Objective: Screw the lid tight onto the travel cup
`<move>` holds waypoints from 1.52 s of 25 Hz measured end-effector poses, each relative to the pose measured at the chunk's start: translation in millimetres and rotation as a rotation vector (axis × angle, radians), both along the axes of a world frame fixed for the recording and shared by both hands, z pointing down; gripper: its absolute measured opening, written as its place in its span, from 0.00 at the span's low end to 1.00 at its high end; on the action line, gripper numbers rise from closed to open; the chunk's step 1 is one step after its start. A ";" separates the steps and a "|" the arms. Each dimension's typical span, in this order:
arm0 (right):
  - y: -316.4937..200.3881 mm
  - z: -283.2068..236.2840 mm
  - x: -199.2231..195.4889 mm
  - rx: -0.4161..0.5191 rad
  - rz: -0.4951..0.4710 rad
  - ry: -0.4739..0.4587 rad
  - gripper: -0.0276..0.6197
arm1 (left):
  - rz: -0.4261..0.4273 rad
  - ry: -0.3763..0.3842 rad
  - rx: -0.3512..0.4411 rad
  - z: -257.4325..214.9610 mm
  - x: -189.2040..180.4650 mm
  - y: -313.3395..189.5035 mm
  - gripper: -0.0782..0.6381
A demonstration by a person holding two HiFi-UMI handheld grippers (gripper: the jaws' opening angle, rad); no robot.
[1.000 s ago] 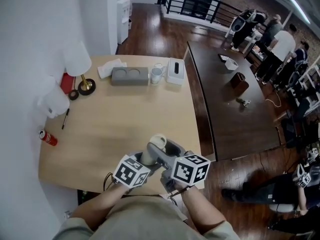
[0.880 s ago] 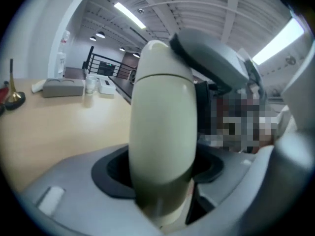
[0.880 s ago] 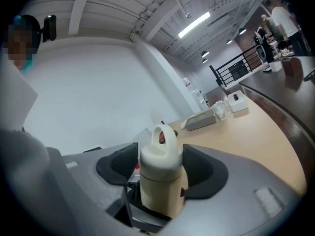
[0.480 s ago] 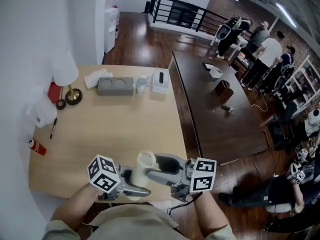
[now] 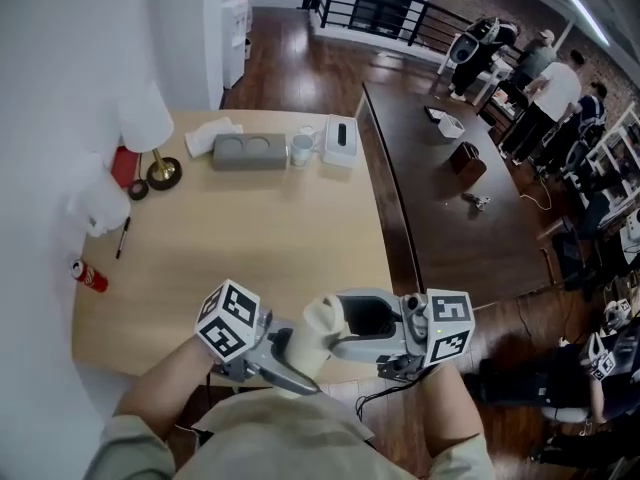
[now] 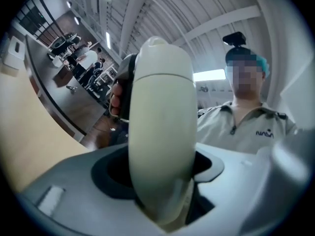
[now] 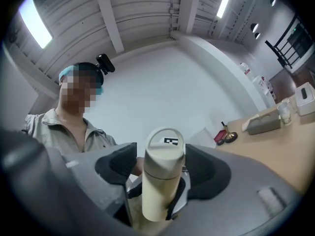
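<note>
Head view: the travel cup (image 5: 318, 326), cream-coloured, is held in the air over the near edge of the light wooden desk (image 5: 250, 238), close to the person's body. It lies slanted between the two tools. The left gripper (image 5: 295, 363) takes its lower end and the right gripper (image 5: 340, 340) meets its upper end. At the far side of the desk stand a lamp (image 5: 150, 123), a grey holder (image 5: 245, 151) with two round hollows, a white mug (image 5: 303, 148) and a tissue box (image 5: 340, 141). A red can (image 5: 90, 276) lies at the left edge with a pen (image 5: 122, 238) near it.

Left gripper view: the left gripper (image 6: 162, 208) has its jaws clenched on the near end of the travel cup (image 6: 162, 132), which rises straight out from them and fills the middle of the picture. A seam rings it near the far end. Behind it a hand (image 6: 115, 100) grips a dark handle.

Right gripper view: the right gripper (image 7: 152, 211) likewise has its jaws closed on the travel cup (image 7: 162, 181), whose far end also shows a ringed seam below a flat top. Which of the two ends is the lid I cannot tell
</note>
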State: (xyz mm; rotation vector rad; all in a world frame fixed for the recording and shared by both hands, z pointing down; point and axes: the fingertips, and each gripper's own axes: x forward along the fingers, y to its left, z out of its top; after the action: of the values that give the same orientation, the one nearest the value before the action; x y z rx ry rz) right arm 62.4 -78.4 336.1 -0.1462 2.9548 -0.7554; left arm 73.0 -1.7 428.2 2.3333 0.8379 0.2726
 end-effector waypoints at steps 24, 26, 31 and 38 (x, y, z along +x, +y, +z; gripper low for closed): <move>-34.4 34.0 -24.1 0.003 0.166 0.192 0.50 | -0.313 -0.322 0.308 50.6 2.5 -47.2 0.55; -45.2 43.7 -21.0 -0.002 0.265 0.245 0.50 | -0.434 -0.407 0.398 64.4 4.7 -66.2 0.55; -72.3 62.6 -7.2 -0.084 0.598 0.306 0.49 | -0.764 -0.585 0.582 88.2 3.4 -109.2 0.55; -86.5 82.4 11.6 -0.158 0.907 0.328 0.50 | -0.959 -0.625 0.616 108.1 12.7 -128.1 0.55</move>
State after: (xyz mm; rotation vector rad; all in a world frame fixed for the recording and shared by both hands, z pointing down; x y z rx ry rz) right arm 74.1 -164.8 418.5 -1.5984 2.5938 -0.8374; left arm 85.7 -129.8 536.3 2.6305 -0.7661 0.8383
